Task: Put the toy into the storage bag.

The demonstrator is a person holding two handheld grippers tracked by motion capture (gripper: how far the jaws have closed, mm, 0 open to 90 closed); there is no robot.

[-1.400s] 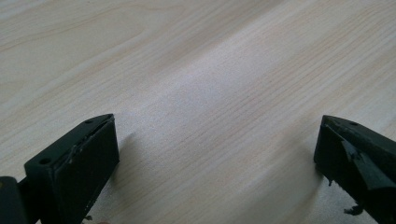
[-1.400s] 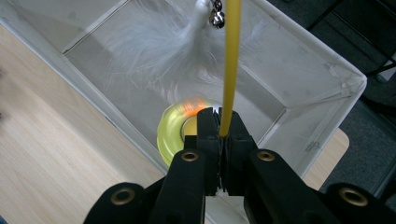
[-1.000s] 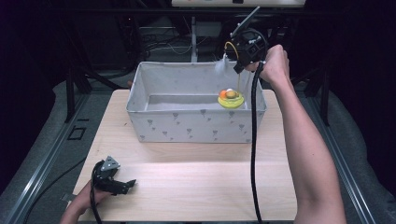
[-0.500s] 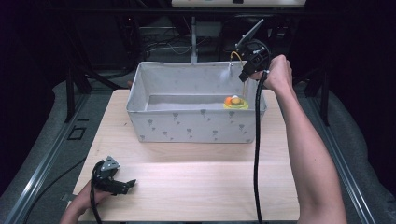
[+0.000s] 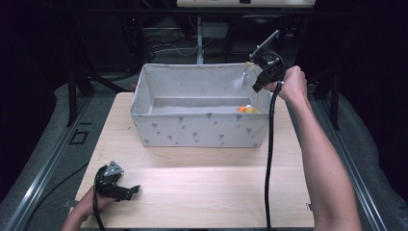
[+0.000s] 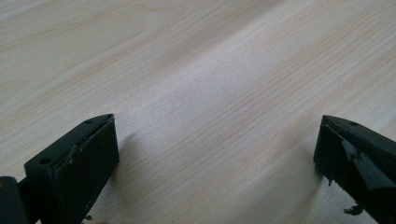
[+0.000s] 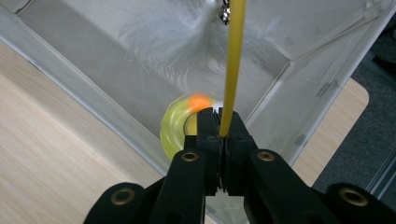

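In the high view the wooden table (image 5: 202, 192) and the grey fabric bin (image 5: 202, 130) at the centre are evenly lit from above, while the edges and upper part of the frame fall off into near black and look soft and grainy. In the left gripper view the tabletop (image 6: 210, 93) is bright and pale, washed toward white near the middle, with soft shadows just beside the two dark jaws at the lower corners. In the right gripper view the jaws at the bottom are sharp, but the white feather (image 7: 187, 37) at the top and the yellow ring (image 7: 180, 126) with its orange spot at the centre are smeared by motion blur.
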